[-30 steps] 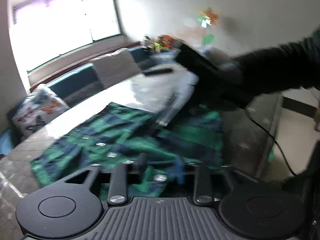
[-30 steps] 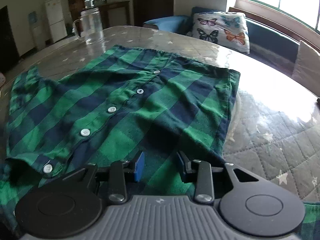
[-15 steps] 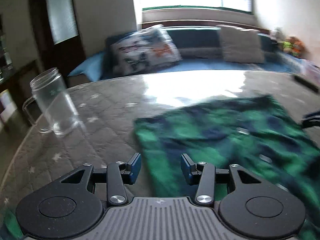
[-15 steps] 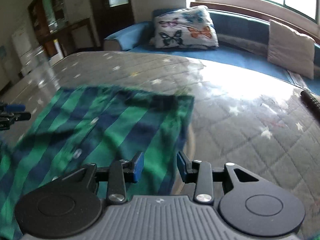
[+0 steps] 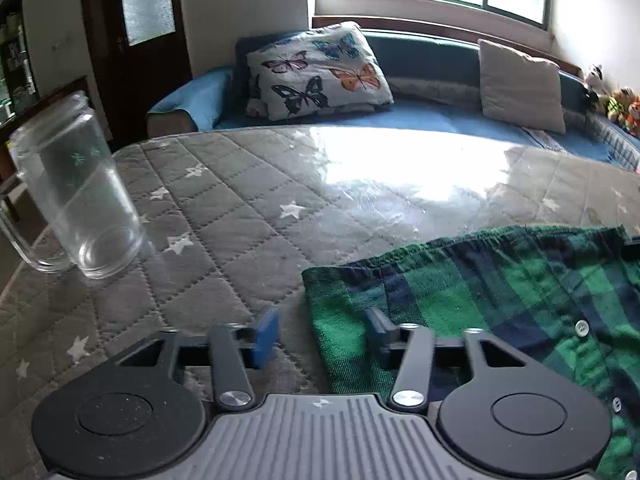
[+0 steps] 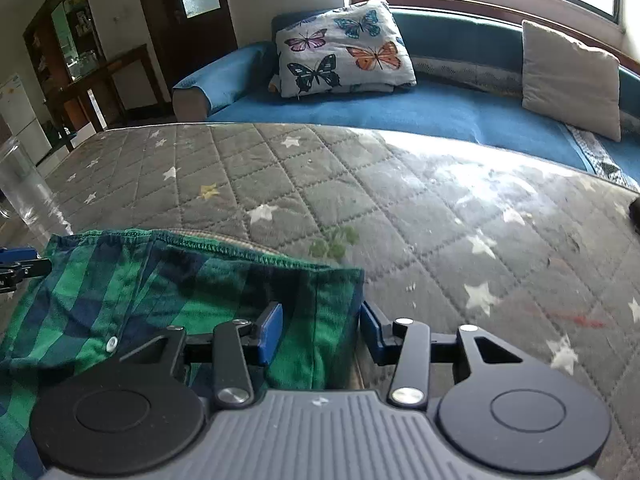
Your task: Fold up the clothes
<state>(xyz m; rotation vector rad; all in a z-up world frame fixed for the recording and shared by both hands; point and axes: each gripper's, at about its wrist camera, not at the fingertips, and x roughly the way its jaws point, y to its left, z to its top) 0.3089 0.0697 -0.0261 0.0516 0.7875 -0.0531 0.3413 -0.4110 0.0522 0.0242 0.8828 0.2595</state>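
A green and navy plaid button shirt (image 5: 500, 304) lies flat on the quilted table (image 5: 240, 208). My left gripper (image 5: 322, 334) sits low at the shirt's far left corner. Its jaws are closing, the hem edge lies between them, and the pads are clear of the cloth. My right gripper (image 6: 320, 332) straddles the far right corner of the shirt (image 6: 200, 292). Its left finger is over the cloth, its right finger is just past the edge, and the jaws stand apart without pinching. The left gripper's fingertips (image 6: 16, 266) show at the left edge of the right wrist view.
A clear glass mug (image 5: 76, 196) stands on the table left of the shirt, also visible as the mug (image 6: 20, 188) at the left edge. Beyond the table's far edge is a blue sofa (image 6: 400, 108) with a butterfly pillow (image 5: 316, 70) and a beige cushion (image 5: 520, 84).
Both grippers have swung across the shirt to its far hem corners and now face the sofa. The left gripper's jaws are narrower than half a second ago.
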